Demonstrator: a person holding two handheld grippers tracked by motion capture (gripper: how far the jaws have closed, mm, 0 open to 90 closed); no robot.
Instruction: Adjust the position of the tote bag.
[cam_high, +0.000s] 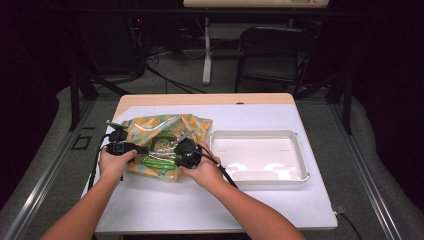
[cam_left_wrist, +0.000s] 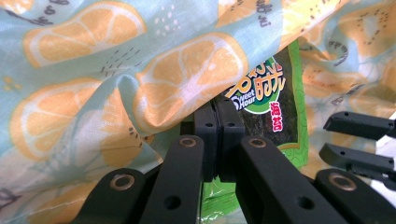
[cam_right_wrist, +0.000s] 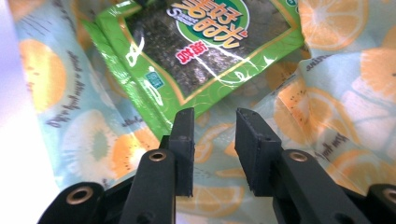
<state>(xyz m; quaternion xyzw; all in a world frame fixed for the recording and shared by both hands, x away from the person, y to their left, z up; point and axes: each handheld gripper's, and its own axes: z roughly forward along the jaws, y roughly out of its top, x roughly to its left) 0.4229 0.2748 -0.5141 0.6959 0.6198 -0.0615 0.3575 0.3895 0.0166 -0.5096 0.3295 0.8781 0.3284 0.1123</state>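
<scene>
A cloth bag (cam_high: 192, 125) printed with orange and kiwi slices lies on the white table top. On its folds rests a green seaweed snack pack (cam_high: 159, 151). My left gripper (cam_high: 142, 149) reaches in from the bag's left side. In the left gripper view its jaws (cam_left_wrist: 217, 109) are pressed together at a raised fold of the bag (cam_left_wrist: 154, 88), with the pack (cam_left_wrist: 268, 88) just beyond. My right gripper (cam_high: 176, 150) sits at the pack's right side. Its jaws (cam_right_wrist: 214, 123) stand apart over the cloth (cam_right_wrist: 327, 116) with nothing between them, just short of the pack (cam_right_wrist: 210, 51).
A shallow white tray (cam_high: 260, 133) lies to the right of the bag, close to my right hand. The white table top (cam_high: 200, 205) stretches toward the near edge. A dark folding chair (cam_high: 272, 50) and a table leg stand beyond the far edge.
</scene>
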